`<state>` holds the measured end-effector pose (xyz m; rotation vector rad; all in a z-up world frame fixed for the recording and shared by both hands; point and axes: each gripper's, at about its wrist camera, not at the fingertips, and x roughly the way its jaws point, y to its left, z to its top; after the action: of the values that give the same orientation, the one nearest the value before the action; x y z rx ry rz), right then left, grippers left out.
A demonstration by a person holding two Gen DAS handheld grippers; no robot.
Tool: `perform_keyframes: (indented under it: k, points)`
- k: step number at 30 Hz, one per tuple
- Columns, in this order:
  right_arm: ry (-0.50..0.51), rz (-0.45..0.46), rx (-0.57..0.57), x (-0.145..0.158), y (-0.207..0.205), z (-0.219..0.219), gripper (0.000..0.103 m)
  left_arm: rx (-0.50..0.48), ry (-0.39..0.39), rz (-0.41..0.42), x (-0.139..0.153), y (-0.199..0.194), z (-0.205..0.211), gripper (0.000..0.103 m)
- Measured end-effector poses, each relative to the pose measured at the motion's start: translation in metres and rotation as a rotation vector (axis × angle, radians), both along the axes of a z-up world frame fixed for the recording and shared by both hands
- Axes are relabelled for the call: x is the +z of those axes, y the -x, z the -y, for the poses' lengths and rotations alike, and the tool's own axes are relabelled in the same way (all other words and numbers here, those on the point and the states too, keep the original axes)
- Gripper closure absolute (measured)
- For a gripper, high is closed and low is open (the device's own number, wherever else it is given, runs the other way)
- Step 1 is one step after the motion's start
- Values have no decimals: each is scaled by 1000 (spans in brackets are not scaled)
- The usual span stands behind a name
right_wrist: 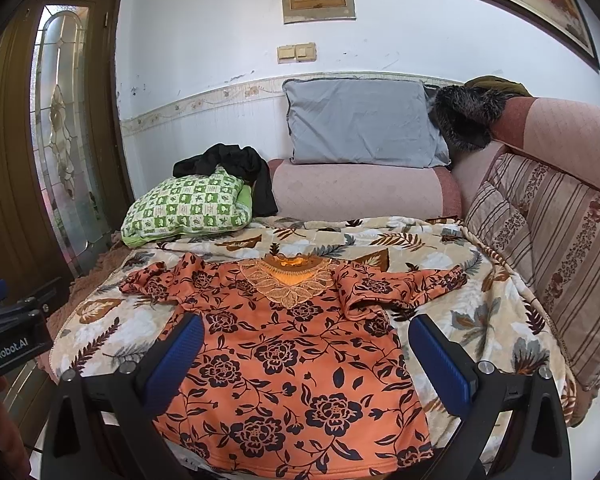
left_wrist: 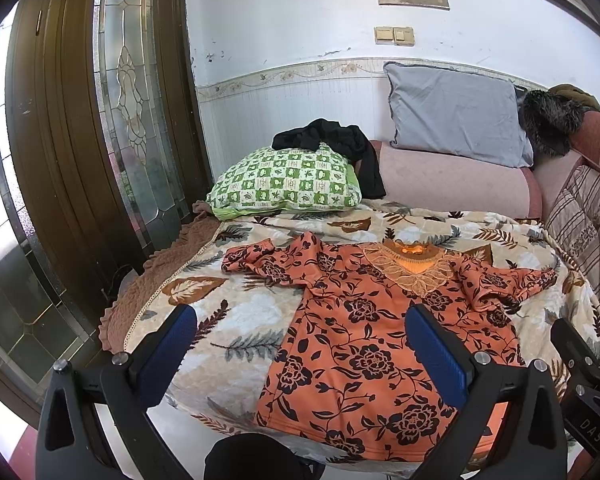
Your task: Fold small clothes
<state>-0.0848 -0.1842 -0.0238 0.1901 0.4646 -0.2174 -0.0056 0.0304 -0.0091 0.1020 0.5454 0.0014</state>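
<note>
Sofa (right_wrist: 356, 192) draped in leaf-print blanket (right_wrist: 440, 240), white wall and glazed wooden door (left_wrist: 80, 160) behind.
Spread flat on blanket: orange floral top (right_wrist: 284, 360), hem cut off below. Behind, grey cushion (right_wrist: 360, 124), green checked pillow (right_wrist: 188, 204) under crumpled black garment (right_wrist: 236, 164). Left tool (left_wrist: 300, 344) and right tool (right_wrist: 306, 348) both gaping wide, empty, above the top.
</note>
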Motion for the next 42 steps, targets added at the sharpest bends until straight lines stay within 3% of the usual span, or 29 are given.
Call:
perform_keyframes:
  k: [38, 42]
  points:
    - [-115, -90, -40, -48, -47, 42, 0, -8, -61, -99, -34, -55, 37, 0]
    - [-126, -92, -66, -55, -55, 59, 0, -72, 4, -209, -54, -85, 44, 0]
